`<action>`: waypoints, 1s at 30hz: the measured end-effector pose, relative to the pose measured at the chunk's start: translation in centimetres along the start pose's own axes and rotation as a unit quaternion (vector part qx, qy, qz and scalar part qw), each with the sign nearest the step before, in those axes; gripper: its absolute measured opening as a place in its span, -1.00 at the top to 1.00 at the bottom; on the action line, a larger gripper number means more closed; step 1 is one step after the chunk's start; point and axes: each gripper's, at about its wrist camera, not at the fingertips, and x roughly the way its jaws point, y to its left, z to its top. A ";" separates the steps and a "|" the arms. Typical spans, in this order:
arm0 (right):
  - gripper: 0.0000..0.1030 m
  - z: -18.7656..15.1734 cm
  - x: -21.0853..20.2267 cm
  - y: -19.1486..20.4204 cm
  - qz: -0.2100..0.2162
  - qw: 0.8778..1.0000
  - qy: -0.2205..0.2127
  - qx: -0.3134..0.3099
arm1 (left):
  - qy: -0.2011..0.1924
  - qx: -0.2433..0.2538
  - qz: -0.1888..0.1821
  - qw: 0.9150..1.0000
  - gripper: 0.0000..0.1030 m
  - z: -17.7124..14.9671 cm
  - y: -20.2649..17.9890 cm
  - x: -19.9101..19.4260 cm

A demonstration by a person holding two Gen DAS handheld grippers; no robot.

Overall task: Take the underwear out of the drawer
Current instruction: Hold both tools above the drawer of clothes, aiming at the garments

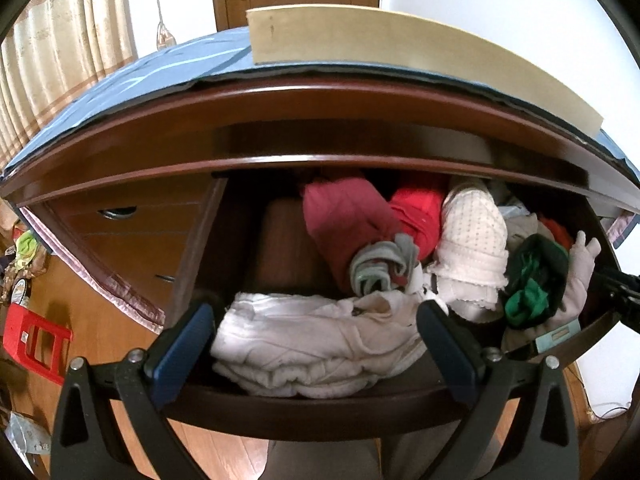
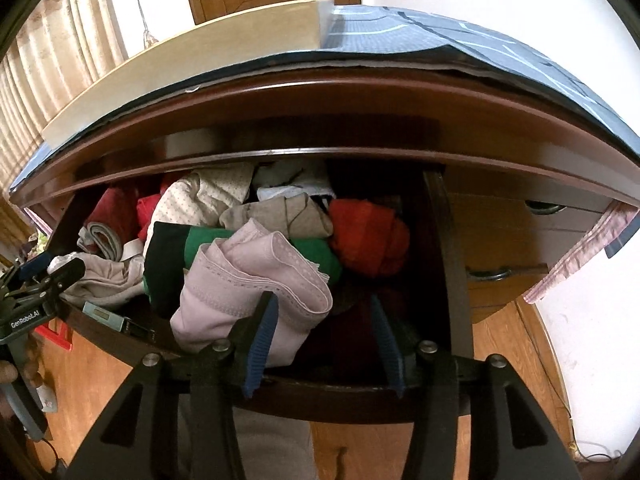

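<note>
Both grippers hover at the open drawer (image 1: 320, 404), left gripper (image 1: 316, 344) fingers spread around a white bundle (image 1: 316, 352), right gripper (image 2: 324, 344) fingers parted beside pink underwear (image 2: 248, 280), nothing grasped, every garment not yet removed

Drawer (image 1: 320, 408) open, clothes (image 2: 256, 280) crowding right

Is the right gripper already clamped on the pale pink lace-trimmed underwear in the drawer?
No, the right gripper has its jaws apart, and the pale pink lace-trimmed underwear lies beside its left finger, not pinched between them.
</note>
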 end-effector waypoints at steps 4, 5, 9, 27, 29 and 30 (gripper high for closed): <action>0.01 0.3 0.0 -0.1 0.001 1.000 0.001 0.000 | 0.002 0.000 0.001 1.000 -1.00 -0.2 -0.2 -0.2; 0.01 0.4 0.1 0.0 0.001 1.000 0.001 0.000 | 0.002 0.000 0.001 1.000 -1.00 -0.3 -0.2 -0.3; 0.01 0.4 0.1 -0.1 0.002 1.000 0.000 0.000 | 0.002 0.000 0.001 1.000 -1.00 -0.6 -0.3 -0.6; 0.00 0.5 0.3 -0.1 0.002 1.000 -0.005 -0.002 | 0.000 0.000 0.001 1.000 -1.00 -0.6 0.1 -0.9; 0.00 0.5 0.3 -0.1 0.002 1.000 -0.006 -0.002 | 0.000 -0.001 0.001 1.000 -1.00 -0.7 0.1 -0.9; 0.00 0.5 0.4 -0.1 0.002 1.000 -0.005 -0.002 | 0.000 -0.001 0.001 1.000 -1.00 -0.7 0.1 -0.9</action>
